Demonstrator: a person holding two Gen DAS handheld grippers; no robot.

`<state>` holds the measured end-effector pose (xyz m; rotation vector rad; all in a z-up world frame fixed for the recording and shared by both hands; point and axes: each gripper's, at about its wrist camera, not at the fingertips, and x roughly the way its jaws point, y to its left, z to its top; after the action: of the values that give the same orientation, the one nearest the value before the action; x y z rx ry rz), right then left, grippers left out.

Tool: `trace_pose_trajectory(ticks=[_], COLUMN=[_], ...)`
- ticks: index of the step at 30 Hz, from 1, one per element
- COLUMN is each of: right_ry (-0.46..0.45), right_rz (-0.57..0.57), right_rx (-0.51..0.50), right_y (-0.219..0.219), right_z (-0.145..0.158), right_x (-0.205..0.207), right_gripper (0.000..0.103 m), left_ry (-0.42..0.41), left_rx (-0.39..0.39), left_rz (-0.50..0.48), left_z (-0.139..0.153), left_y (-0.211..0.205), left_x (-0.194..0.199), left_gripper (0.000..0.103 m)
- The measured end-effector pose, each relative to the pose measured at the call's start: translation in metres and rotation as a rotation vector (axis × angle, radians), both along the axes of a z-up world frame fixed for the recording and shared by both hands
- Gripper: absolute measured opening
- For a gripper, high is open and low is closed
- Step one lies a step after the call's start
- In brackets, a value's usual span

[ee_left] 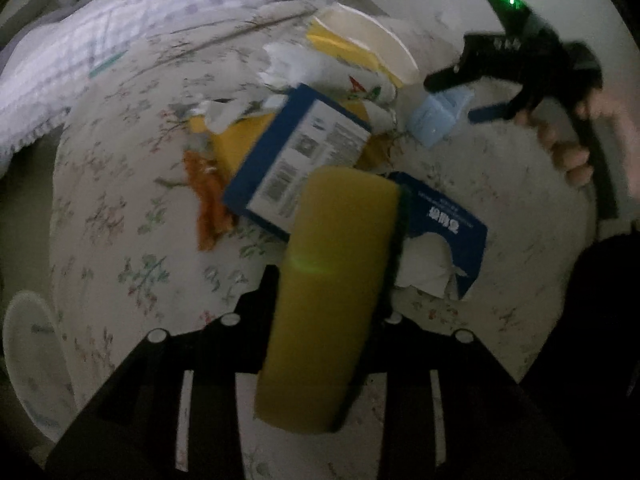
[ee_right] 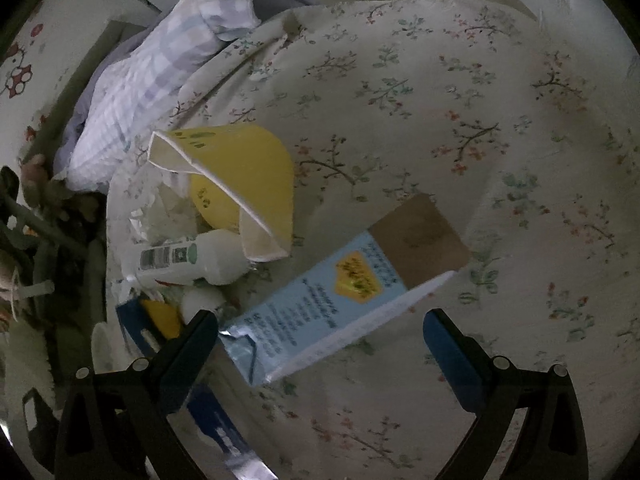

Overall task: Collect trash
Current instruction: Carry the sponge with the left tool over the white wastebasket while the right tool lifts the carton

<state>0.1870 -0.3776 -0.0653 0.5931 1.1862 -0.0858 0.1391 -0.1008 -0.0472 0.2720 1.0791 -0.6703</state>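
My left gripper [ee_left: 328,300] is shut on a yellow sponge [ee_left: 332,280] with a dark green edge, held above the bed. Beyond it lie a dark blue box [ee_left: 296,160], a torn blue tissue box [ee_left: 440,232], white tissues [ee_left: 292,64], orange scraps [ee_left: 208,200] and a yellow paper bowl [ee_left: 360,48]. My right gripper [ee_right: 320,324] is open, fingers either side of a light blue carton [ee_right: 340,296] on the bed. It shows from outside in the left wrist view [ee_left: 468,96], over that carton [ee_left: 440,116]. A yellow bowl [ee_right: 240,180] and white bottle [ee_right: 192,256] lie left.
A floral bedsheet [ee_right: 480,120] covers the bed. A checked lilac pillow [ee_left: 120,40] lies at the back left and also shows in the right wrist view [ee_right: 160,80]. A pale round object [ee_left: 32,352] sits at the bed's left edge.
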Motion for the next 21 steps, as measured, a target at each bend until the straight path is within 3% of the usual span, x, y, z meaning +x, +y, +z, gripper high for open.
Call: trace_pose_trajectory(ticks=[3, 6, 10, 13, 21], right_ry=[0.016, 0.025, 0.018, 0.002, 0.026], right_rz=[-0.034, -0.084, -0.117, -0.12, -0.143], right_rx=[0.006, 0.066, 0.193, 0.181, 0.089], right_y=[0.001, -0.004, -0.006, -0.005, 0.006], right_z=[-0.006, -0.014, -0.016, -0.009, 0.002], right_x=[0.002, -0.003, -0.012, -0.017, -0.03], right_gripper=[0.101, 0.091, 0.063, 0.049, 0.042], left_ry=[0.011, 0.023, 0.028, 0.028, 0.046], left_rx=[-0.041, -0.084, -0.129, -0.156, -0.217], left_rz=[0.042, 0.088, 0.157, 0.239, 0.48], left_z=[0.006, 0.012, 0.018, 0.022, 0.025], left_y=[0.014, 0.03, 0.053, 0.079, 0.165], left_x=[-0.003, -0.003, -0.004, -0.005, -0.012], left_gripper=[0.034, 0.034, 0.034, 0.034, 0.034])
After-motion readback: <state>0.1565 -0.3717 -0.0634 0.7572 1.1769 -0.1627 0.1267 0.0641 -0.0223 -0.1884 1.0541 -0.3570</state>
